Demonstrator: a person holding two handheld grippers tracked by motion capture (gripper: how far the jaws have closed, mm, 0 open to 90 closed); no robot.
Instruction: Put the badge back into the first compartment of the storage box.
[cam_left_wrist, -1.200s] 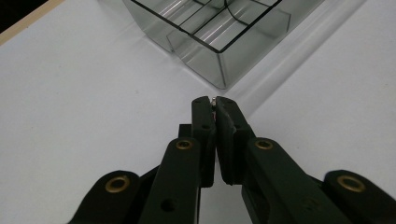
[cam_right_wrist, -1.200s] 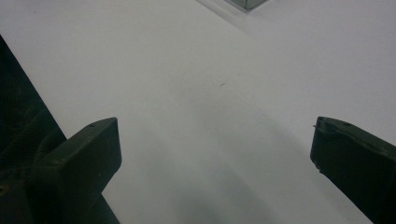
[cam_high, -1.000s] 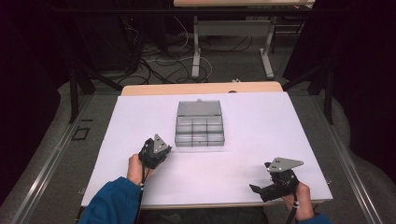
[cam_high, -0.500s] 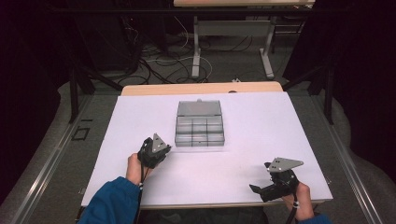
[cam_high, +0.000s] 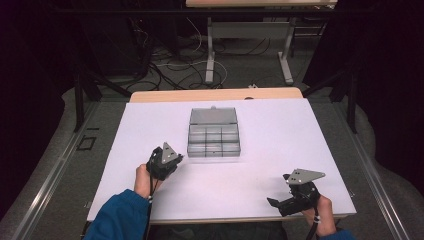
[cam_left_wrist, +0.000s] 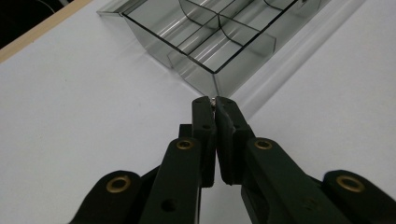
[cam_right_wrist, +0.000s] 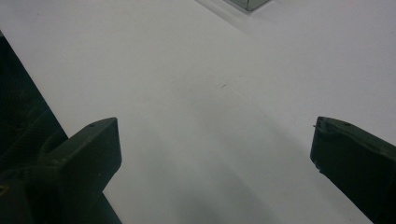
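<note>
A clear grey compartment box (cam_high: 214, 132) lies open in the middle of the white table (cam_high: 270, 135), its lid folded back on the far side. My left gripper (cam_high: 170, 159) is just off the box's near left corner (cam_left_wrist: 219, 42). Its jaws are shut, and a tiny shiny metal piece (cam_left_wrist: 214, 99) is pinched at the very tips of my left gripper (cam_left_wrist: 214, 105). My right gripper (cam_high: 279, 192) hovers low near the table's front right edge. In the right gripper view the jaws of my right gripper (cam_right_wrist: 215, 140) stand wide apart with bare table between them.
The table's front edge runs close below both hands. A corner of the box (cam_right_wrist: 247, 3) peeks in at the top of the right gripper view. Beyond the table's far edge are desk legs and cables (cam_high: 175, 60) on the floor.
</note>
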